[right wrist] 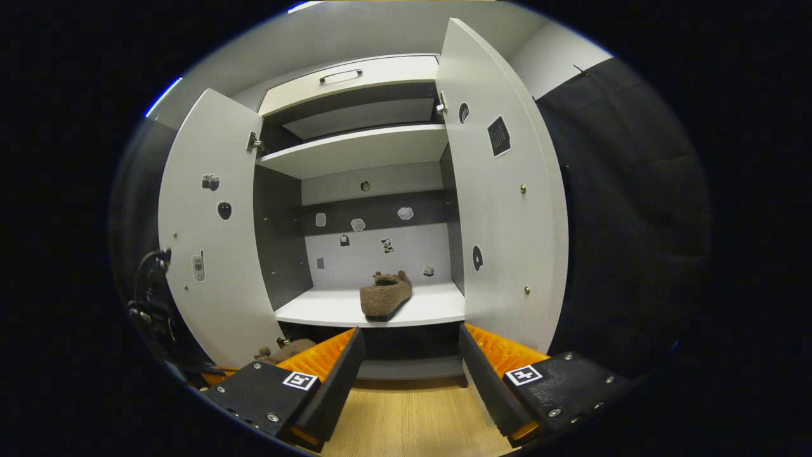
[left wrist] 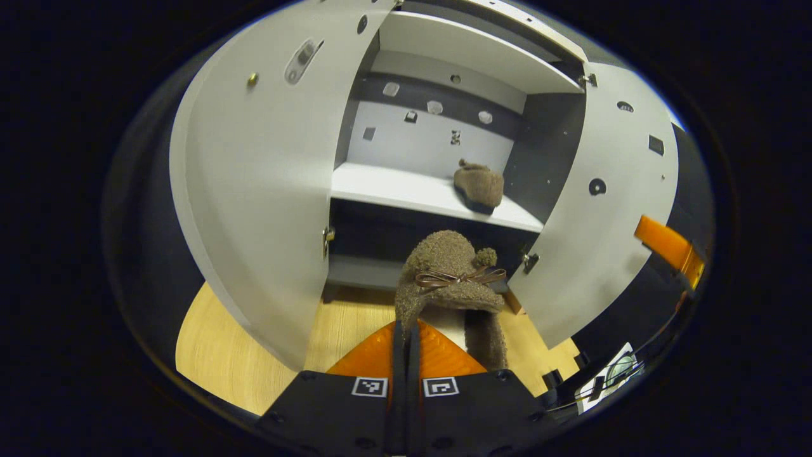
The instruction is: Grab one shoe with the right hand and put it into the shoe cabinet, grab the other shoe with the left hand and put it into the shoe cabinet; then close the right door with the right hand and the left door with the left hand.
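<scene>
No brand or readable writing shows anywhere; the inner faces of the cabinet doors and the back wall carry only small picture stickers, and each gripper bears square black-and-white marker tags.

In the left gripper view, the left gripper (left wrist: 406,343) sits at 6 o'clock, its fingers pressed together on the heel edge of a fuzzy brown slipper (left wrist: 453,279) with a thin ribbon bow. The slipper hangs above the wooden floor (left wrist: 222,362), just in front of the open shoe cabinet (left wrist: 444,51). The left door (left wrist: 254,190) stands at 9 o'clock, the right door (left wrist: 602,209) at 3 o'clock, both swung wide.

The second slipper (left wrist: 479,186) rests on the white shelf (left wrist: 393,187), toward its right end.

In the right gripper view, the right gripper (right wrist: 409,374) at 6 o'clock is spread wide and holds nothing, pointing level at the cabinet.
</scene>
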Available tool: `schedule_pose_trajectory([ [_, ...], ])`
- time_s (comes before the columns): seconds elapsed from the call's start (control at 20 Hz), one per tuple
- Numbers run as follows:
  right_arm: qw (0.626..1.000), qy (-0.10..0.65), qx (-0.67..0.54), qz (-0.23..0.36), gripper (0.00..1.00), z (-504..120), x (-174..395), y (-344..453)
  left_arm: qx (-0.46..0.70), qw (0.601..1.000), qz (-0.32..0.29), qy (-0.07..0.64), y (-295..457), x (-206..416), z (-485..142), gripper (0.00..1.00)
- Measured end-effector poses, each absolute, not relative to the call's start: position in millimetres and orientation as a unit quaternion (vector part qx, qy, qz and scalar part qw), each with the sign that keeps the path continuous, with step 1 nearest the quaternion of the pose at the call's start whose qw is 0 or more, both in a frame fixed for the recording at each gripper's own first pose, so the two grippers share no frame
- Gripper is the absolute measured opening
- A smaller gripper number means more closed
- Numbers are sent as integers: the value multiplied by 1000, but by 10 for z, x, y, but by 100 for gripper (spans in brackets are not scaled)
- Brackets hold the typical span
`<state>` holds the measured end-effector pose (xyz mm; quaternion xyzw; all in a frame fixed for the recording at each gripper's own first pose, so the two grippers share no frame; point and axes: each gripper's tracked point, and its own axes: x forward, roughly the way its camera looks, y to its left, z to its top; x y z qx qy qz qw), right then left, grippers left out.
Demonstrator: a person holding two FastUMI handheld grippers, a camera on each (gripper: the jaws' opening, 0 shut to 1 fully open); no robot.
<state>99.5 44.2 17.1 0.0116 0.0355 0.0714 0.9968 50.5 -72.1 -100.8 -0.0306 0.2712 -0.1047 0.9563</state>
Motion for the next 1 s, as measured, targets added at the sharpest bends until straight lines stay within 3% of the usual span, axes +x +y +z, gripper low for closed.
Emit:
schedule_pose_trajectory([
  [0.45, 996, 42, 17, 77, 92, 100, 838, 429, -8, 983, -77, 167, -847, 1654, 13, 6],
  [0.75, 996, 47, 37, 72, 92, 97, 809, 377, 22, 986, -58, 155, -920, 2488, 140, 6],
  [1.0, 996, 44, 36, 64, 92, 128, 799, 331, -6, 980, -57, 189, -1002, 3073, -18, 5],
])
